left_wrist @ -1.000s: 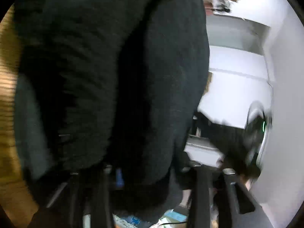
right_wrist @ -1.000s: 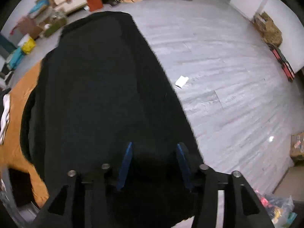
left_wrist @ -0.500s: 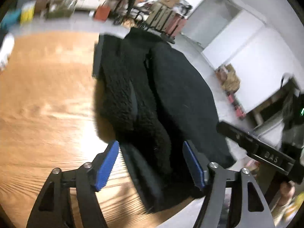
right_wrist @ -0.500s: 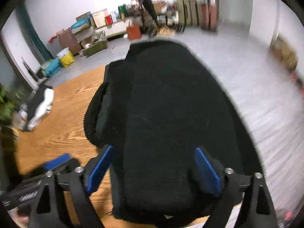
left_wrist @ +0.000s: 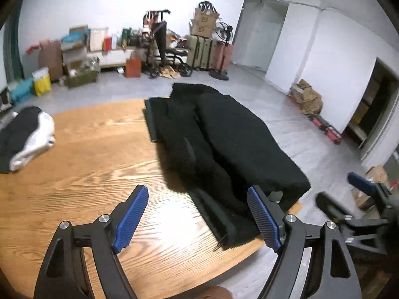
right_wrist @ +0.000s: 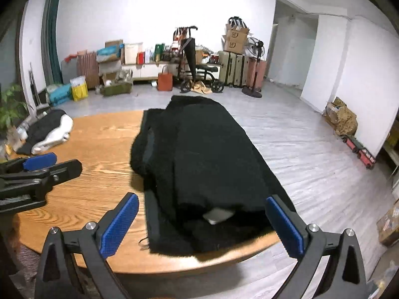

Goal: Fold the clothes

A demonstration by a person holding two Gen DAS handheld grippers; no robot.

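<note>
Both grippers, left gripper (left_wrist: 198, 220) and right gripper (right_wrist: 202, 226), spread empty, right widening; black garment (right_wrist: 204, 164) overhangs worktop (right_wrist: 99, 134) edge, may slide off.

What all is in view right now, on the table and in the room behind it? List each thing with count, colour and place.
fleece garment: one, black, folded lengthwise on the table's right side, far end overhanging the edge.
table: one, orange-brown wood grain, round-edged, under both garments.
second garment: one, black and white, bunched at the table's far left.
suitcases: olive and pink, against the back wall.
standing fan: one, dark, beside the suitcases.
orange bag: one, on the floor by the back wall.
left gripper: black with blue pads, open, empty.
right gripper: black with blue pads, jaws opening, nothing held.
</note>
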